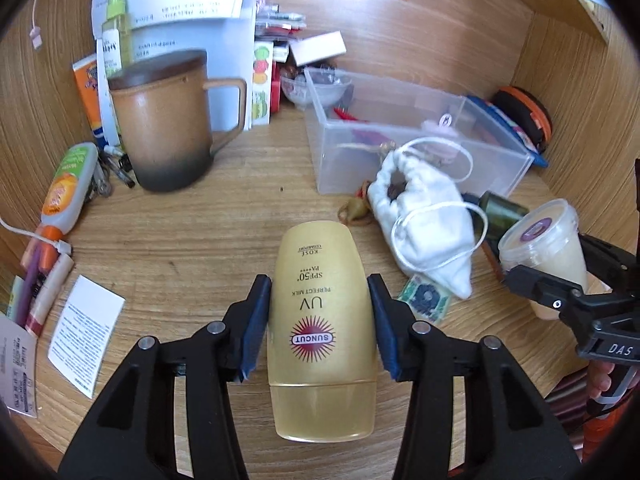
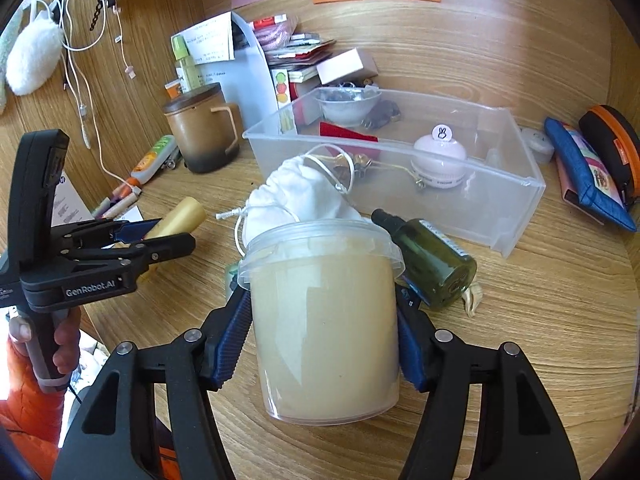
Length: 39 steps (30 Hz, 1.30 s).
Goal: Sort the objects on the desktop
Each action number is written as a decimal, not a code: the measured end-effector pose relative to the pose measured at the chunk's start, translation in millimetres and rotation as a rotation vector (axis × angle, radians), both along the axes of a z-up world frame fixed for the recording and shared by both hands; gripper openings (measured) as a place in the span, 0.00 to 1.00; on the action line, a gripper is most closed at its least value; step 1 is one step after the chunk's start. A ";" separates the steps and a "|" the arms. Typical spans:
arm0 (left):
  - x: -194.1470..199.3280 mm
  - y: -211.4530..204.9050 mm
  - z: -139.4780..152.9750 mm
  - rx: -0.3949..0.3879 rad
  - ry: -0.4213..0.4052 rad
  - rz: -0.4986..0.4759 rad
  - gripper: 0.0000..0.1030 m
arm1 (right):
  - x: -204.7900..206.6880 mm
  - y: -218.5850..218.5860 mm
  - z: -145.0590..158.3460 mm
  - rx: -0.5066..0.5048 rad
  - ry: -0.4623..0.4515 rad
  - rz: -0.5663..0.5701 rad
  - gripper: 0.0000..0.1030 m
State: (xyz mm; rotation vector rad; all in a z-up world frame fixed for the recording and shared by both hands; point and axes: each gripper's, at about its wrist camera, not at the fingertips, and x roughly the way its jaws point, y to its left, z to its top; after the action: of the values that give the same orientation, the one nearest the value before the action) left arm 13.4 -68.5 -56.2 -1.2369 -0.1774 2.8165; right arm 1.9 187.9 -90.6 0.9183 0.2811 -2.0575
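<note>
Left tongs (image 1: 320, 320): clamped on the gold sunscreen bottle (image 1: 322, 320), blue pads on its two flanks, cap end towards the hand; it looks lifted off the desk (image 1: 192, 240), though from this angle I can't be sure

Right tongs (image 2: 324, 328): clamped round the cream-filled plastic tub (image 2: 324, 320), pads on its sides below the lid rim

Slip risk: the bottle is smooth and tapers towards its far end, so a loose squeeze or a quick swing could let it slide forward out of the pads

Tub risk: its wall is thin and clear, and a hard squeeze may buckle it or pop the lid

Knock risk: the green glass bottle (image 2: 436, 264) lies on its side just beside the tub and could roll if nudged; the white drawstring pouch (image 2: 300, 200) has loose cord that could snag a finger

Crowding: both tools are near each other, so crossing paths could bump them

Surface: wood-grain desk, cluttered, with a clear storage bin (image 2: 400, 176) towards the back, a lidded brown mug (image 1: 168, 120) to the left, and papers and tubes along the edges

Room: a wooden alcove, coloured notes on its back wall, cables hanging at the left
</note>
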 end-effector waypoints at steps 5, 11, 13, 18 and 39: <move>0.1 2.5 13.4 0.006 0.037 -0.008 0.46 | -1.4 3.3 9.2 -0.017 0.009 -0.007 0.59; -5.2 7.3 27.4 0.002 0.072 -0.017 0.46 | -7.8 7.9 20.6 -0.024 0.028 -0.023 0.59; -8.5 9.6 34.0 -0.001 0.086 -0.021 0.46 | -11.3 9.6 24.9 -0.028 0.034 -0.030 0.59; -15.9 14.1 47.2 -0.011 0.117 -0.032 0.46 | -20.8 15.2 37.6 -0.035 0.053 -0.047 0.59; -73.1 29.1 90.5 -0.026 0.154 -0.108 0.17 | -74.3 3.9 70.7 -0.059 0.094 -0.059 0.59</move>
State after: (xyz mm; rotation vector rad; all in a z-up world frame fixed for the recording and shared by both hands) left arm -59.7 -39.4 34.4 -0.9954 -0.0648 2.8126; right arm -72.4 191.8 -20.0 0.8043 0.2440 -2.1549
